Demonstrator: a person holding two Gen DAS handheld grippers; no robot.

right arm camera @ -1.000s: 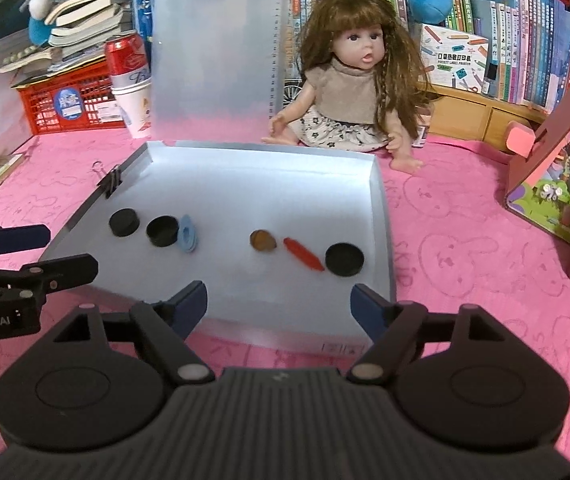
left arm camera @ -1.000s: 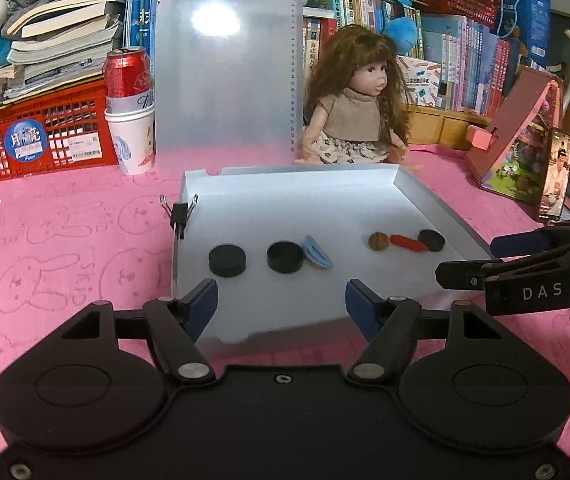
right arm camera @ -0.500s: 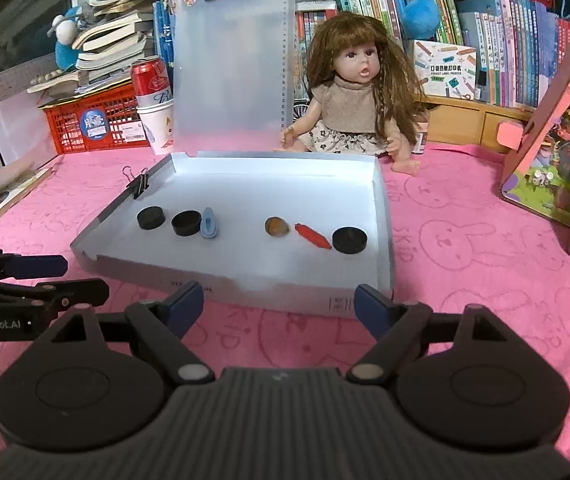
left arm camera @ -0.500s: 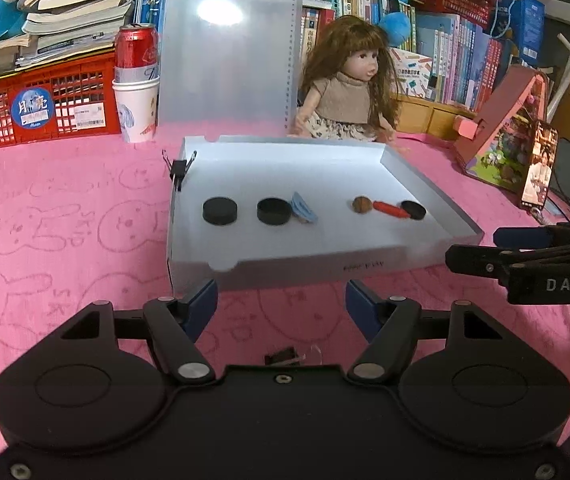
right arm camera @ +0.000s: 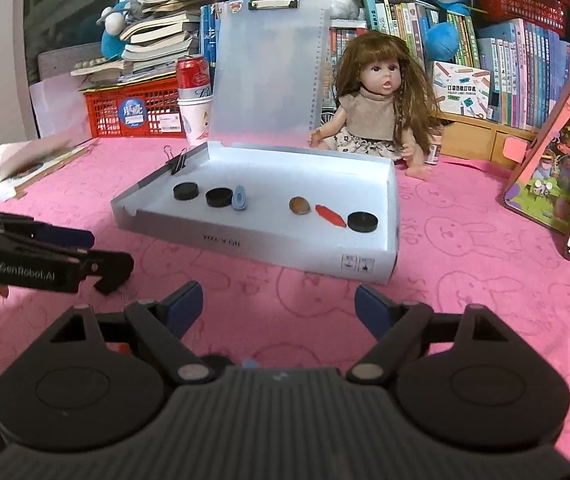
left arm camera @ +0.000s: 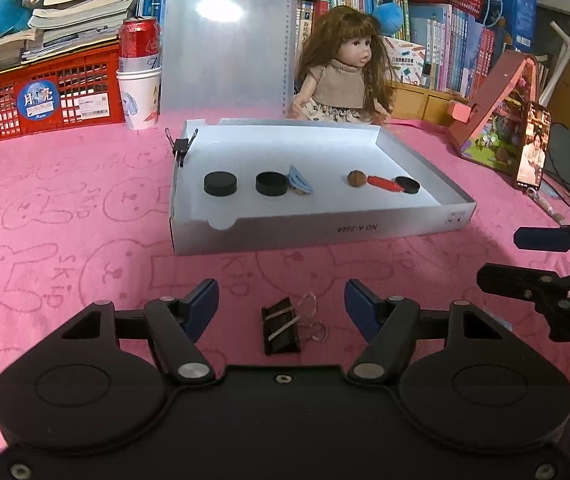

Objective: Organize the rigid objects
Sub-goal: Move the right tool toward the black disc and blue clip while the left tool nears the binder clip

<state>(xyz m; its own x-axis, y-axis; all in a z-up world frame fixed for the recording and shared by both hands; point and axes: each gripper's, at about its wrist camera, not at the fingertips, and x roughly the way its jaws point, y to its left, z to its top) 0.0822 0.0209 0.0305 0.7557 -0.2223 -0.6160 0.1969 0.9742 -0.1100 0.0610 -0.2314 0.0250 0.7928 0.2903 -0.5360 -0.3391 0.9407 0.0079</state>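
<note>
A shallow white box tray [left arm camera: 325,232] lies on the pink cloth. In it are three black discs [left arm camera: 220,183], a blue piece [left arm camera: 299,179], a brown nut [left arm camera: 356,179] and a red piece [left arm camera: 385,183]. A binder clip [left arm camera: 181,146] grips the tray's left rim. A loose black binder clip [left arm camera: 281,330] lies on the cloth between my left gripper's fingers; my left gripper [left arm camera: 281,298] is open and not touching it. My right gripper [right arm camera: 279,300] is open and empty, short of the tray [right arm camera: 285,248]. Small black, blue and red things show under its body, mostly hidden.
Behind the tray sit a doll [left arm camera: 345,80] and an upright clear clipboard [left arm camera: 225,40]. A red can on a paper cup [left arm camera: 139,80] and a red basket [left arm camera: 45,100] stand at back left. A pink toy house [left arm camera: 497,120] and a phone [left arm camera: 531,148] are at right.
Both grippers have drawn back from over the tray toward the near side of the cloth. The loose black binder clip has come into view between the left fingers.
</note>
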